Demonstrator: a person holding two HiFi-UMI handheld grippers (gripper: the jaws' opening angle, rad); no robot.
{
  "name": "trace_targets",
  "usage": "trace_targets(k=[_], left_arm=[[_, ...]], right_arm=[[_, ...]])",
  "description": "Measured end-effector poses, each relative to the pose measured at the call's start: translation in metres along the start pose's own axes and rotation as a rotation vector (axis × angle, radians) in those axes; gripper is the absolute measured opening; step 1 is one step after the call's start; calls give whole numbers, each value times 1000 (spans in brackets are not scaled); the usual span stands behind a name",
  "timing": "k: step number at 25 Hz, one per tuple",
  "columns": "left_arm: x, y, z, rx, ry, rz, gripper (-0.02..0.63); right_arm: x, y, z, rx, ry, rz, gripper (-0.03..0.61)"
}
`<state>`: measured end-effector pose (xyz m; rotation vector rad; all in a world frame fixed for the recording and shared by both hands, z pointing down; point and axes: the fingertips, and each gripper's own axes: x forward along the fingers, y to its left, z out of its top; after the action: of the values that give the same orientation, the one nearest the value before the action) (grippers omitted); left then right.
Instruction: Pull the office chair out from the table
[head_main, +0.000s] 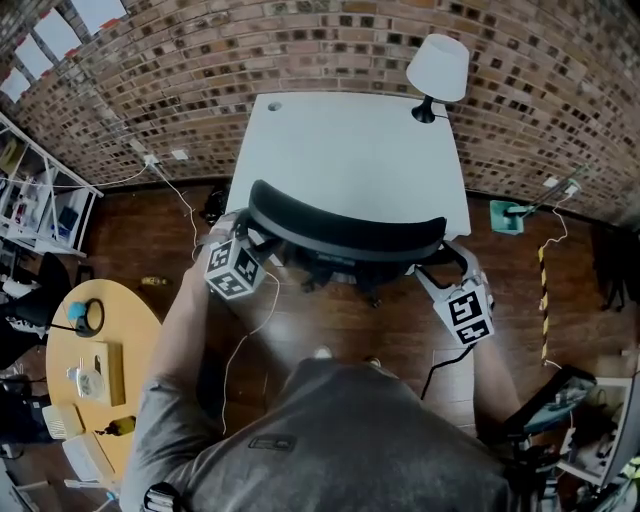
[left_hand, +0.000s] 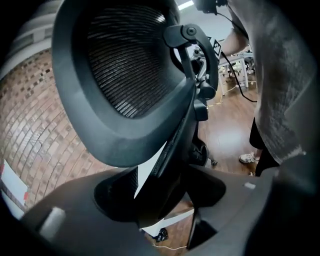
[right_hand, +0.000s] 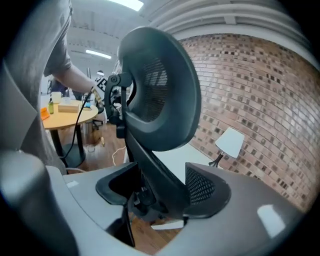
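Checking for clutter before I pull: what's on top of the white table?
A white lamp stands at the table's far right corner; the chair's backrest covers the near edge.

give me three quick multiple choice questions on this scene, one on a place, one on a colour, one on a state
1. Where on the table is the lamp?
A far right corner
B far left corner
C centre

2. What colour is the chair?
A red
B black
C white

3. How are the left claw and right claw?
A shut on the lamp
B resting on the table
C open, with the chair between the jaws

Answers:
1 A, the head view shows the lamp at that corner.
2 B, all of the chair is black.
3 C, each gripper view shows the jaws wide apart around the chair.
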<state>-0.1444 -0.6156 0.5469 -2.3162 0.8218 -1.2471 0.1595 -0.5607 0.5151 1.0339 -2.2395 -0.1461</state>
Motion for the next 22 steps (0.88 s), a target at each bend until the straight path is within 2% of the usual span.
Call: trace_targets(k=[5, 8, 9, 13, 22], left_arm=[[4, 1, -3, 77, 59, 35, 274], [4, 0, -3, 85, 76, 46, 270], [4, 0, -3, 84, 83, 52, 270], [6, -1, -2, 73, 105, 60, 265], [1, -7, -2, 65, 117, 57, 259]], right_arm=[[21, 7, -16, -294, 178, 28, 330], [32, 4, -23, -397, 260, 34, 317], [35, 3, -24, -423, 284, 32, 287], [40, 2, -31, -510, 372, 21, 225], [36, 6, -36, -561, 395, 31, 198]])
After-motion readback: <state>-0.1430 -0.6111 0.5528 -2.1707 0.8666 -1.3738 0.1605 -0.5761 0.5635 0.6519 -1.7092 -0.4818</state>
